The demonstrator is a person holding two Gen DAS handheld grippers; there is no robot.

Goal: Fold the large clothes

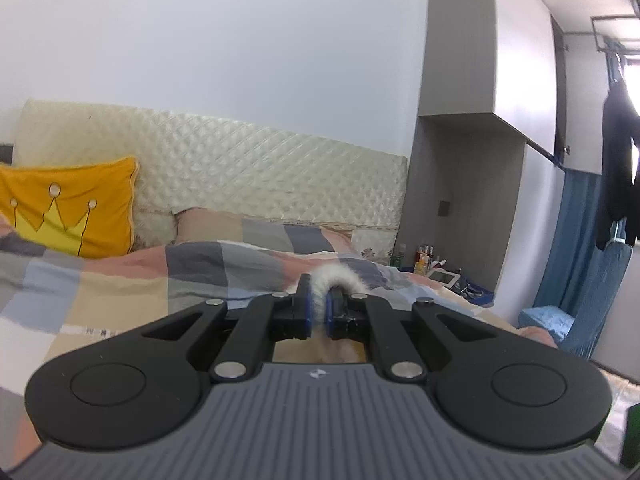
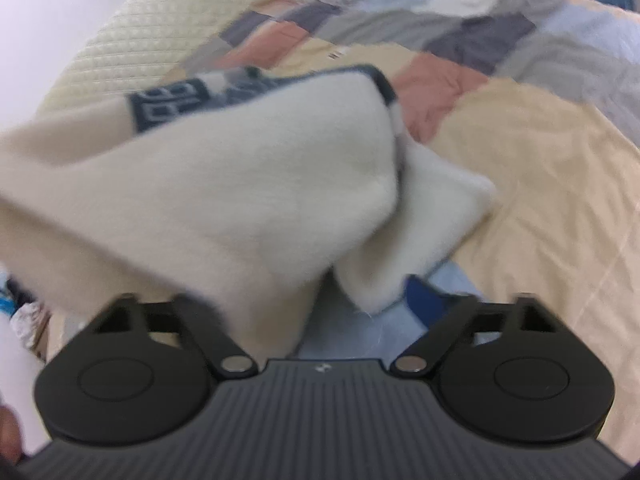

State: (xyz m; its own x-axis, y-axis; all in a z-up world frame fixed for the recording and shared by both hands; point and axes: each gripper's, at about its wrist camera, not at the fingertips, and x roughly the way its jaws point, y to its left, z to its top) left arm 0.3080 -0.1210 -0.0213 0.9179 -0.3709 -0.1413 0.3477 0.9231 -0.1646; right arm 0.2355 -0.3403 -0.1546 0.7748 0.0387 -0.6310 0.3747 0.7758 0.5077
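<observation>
A cream fuzzy garment (image 2: 240,184) with a dark patterned band (image 2: 172,108) hangs over the patchwork quilt (image 2: 520,160) in the blurred right wrist view. My right gripper (image 2: 316,300) has its jaws wide apart, with the cloth draped loosely between them. The cloth hides the left finger, and the blue pad (image 2: 420,300) on the right sits just beside a cloth corner. In the left wrist view, my left gripper (image 1: 318,304) is shut on a curled white fuzzy edge of the garment (image 1: 340,276), held level above the bed.
The quilt (image 1: 120,280) covers the bed, with a yellow crown cushion (image 1: 68,204) at the left against a cream quilted headboard (image 1: 260,172). On the right are a grey cabinet (image 1: 480,80), a bedside shelf with bottles (image 1: 424,260), blue curtains (image 1: 580,260) and a hanging dark garment (image 1: 620,168).
</observation>
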